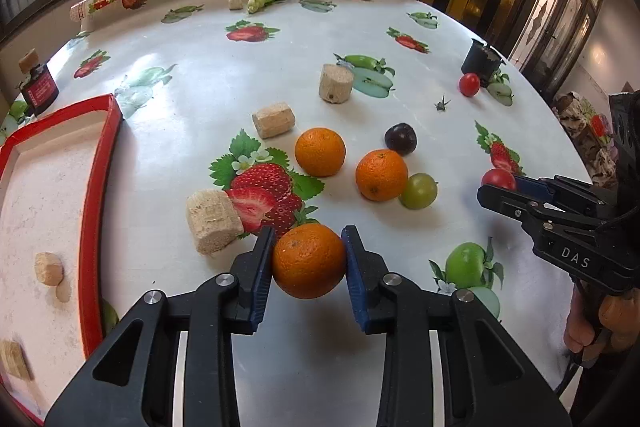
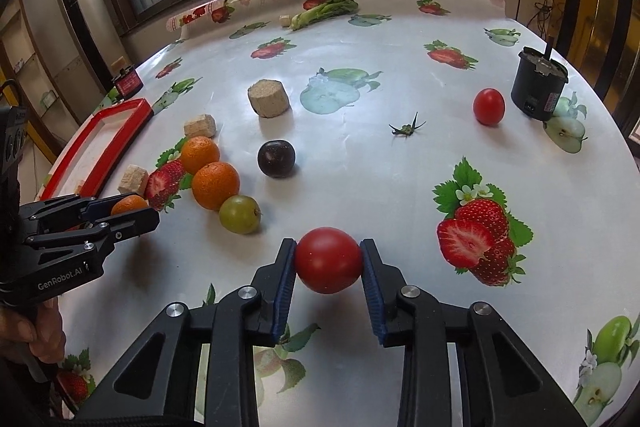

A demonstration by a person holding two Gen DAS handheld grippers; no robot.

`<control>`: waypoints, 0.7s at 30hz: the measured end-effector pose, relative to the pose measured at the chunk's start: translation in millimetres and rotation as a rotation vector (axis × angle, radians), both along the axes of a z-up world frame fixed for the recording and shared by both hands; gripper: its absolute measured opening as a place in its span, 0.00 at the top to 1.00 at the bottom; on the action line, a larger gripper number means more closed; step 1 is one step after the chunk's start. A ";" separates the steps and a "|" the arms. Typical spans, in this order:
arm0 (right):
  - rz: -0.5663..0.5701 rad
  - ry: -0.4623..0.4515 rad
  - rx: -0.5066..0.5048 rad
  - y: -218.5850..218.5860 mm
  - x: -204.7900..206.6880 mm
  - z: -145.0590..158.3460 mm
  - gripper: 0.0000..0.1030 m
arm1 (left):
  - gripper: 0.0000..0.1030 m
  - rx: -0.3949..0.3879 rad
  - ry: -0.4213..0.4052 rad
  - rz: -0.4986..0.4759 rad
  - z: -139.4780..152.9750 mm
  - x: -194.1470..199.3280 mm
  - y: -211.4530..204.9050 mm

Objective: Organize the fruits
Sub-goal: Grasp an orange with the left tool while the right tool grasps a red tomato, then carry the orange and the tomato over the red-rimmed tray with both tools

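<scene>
**Both claws clamped on fruit**

Left gripper (image 1: 308, 251) is clenched on an orange (image 1: 309, 261), blue pads pressed to its two sides. Orange is round, no clear long axis; its stem dimple faces up and toward the far left. It sits at the near middle of the table (image 1: 200, 87), just right of a cork block (image 1: 214, 225).

Right gripper (image 2: 329, 259) is clenched on a red tomato (image 2: 329, 259), pads tight on both sides. Tomato is round too, no long axis to call; stem end not visible.

Loose fruit between the two claws: two more oranges (image 1: 320, 151) (image 1: 381, 175), the nearer one touching a green grape (image 1: 418, 191), and a dark plum (image 1: 400, 138) just beyond. A second tomato (image 2: 488, 106) sits far right beside a black pot (image 2: 539, 87).

Red tray (image 1: 100, 187) lies at the left edge, holding cork bits, no fruit in it. More cork blocks are scattered mid-table. Leafy greens (image 2: 324, 10) lie at the far edge, long axis running left to right.
</scene>
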State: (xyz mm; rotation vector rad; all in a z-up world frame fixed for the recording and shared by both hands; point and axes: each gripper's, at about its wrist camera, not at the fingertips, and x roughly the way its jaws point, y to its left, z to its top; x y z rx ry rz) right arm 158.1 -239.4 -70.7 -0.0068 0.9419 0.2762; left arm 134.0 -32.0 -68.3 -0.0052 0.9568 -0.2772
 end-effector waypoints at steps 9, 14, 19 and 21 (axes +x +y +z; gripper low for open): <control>0.051 -0.052 0.034 21.7 -11.5 28.9 0.68 | 0.70 -0.019 -0.071 0.061 33.6 -21.0 29.0; 0.096 -0.065 0.050 42.0 -14.7 38.7 0.68 | 0.70 -0.005 -0.096 0.116 42.8 -28.2 50.0; 0.140 -0.077 0.056 63.0 -16.3 46.3 0.68 | 0.70 0.020 -0.120 0.172 48.5 -34.7 71.1; 0.154 -0.078 0.061 70.7 -15.6 48.6 0.68 | 0.70 0.028 -0.127 0.195 50.5 -35.8 79.1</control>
